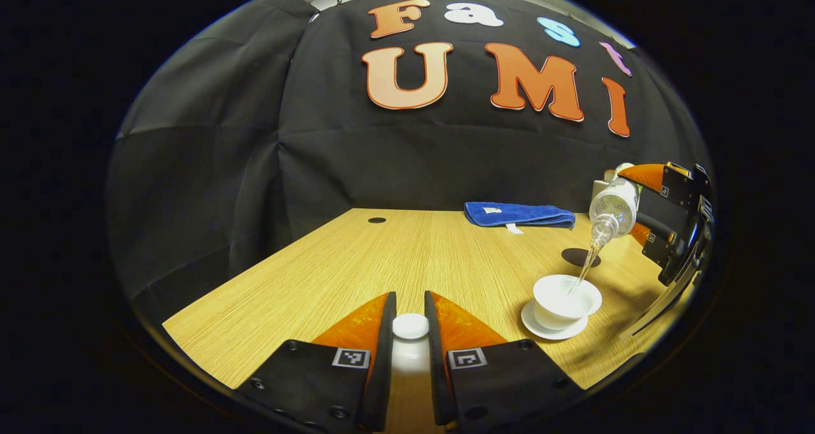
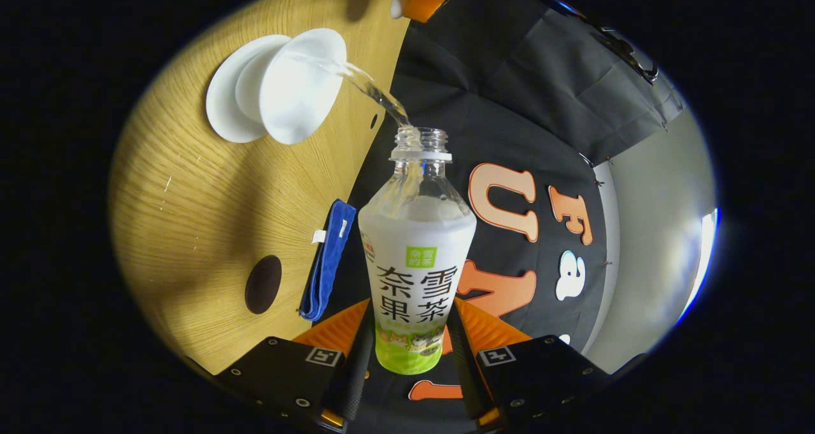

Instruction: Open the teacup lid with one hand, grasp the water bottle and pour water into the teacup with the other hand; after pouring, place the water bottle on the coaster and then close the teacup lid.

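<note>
The right tool grips one bottle, tipped and pouring into one cup on its saucer. The left tool clamps one lid above the tabletop. One dark coaster and one blue cloth lie beyond.

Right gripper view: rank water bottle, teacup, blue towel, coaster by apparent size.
1. water bottle, inflated by nearness to the camera
2. teacup
3. blue towel, seen edge-on
4. coaster
Towel versus coaster is close, so that order is unsure.
</note>
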Motion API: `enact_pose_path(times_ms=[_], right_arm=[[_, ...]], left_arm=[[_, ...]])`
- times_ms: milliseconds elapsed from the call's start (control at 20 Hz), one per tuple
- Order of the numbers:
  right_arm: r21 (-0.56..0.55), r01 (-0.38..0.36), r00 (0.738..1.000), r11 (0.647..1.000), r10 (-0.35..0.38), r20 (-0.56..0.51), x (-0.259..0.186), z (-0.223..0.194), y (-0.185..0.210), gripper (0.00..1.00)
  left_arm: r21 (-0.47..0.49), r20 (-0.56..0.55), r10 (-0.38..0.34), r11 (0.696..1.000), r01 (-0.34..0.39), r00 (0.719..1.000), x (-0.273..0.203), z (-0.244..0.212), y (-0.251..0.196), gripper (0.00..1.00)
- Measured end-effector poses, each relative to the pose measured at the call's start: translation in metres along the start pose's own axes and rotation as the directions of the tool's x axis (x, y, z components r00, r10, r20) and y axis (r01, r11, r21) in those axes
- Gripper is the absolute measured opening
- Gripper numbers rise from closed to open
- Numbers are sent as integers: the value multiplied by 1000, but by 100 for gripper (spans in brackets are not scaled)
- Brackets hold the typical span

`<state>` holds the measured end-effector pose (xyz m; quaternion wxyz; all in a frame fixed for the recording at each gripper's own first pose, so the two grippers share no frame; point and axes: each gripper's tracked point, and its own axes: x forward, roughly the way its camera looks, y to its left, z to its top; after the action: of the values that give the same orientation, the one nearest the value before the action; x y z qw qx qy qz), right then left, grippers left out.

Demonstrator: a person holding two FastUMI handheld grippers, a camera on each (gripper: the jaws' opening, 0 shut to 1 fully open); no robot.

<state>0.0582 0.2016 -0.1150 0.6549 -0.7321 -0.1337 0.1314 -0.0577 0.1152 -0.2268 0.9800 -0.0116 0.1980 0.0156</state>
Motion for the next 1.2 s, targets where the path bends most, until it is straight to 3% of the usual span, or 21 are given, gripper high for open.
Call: enact_pose_path(times_ms=[700,750,800,1200], right_arm=[[-108,122,991,987,-117,58,10,-12,-51,63],[-117,132,990,984,-126,64,12,-12,-53,60],[-123,139,989,983,-131,71,13,-13,-54,63],[-211,214,973,954,-190,131,15,-7,-63,63]], left_arm=[[-18,13,9,1000,-8,1000,-3,8,8,31],[-18,16,13,1000,-12,1000,-3,9,11,31],[-16,16,13,1000,-13,1000,-2,10,12,31],[-1,28,22,1000,-22,999,-6,16,15,29]])
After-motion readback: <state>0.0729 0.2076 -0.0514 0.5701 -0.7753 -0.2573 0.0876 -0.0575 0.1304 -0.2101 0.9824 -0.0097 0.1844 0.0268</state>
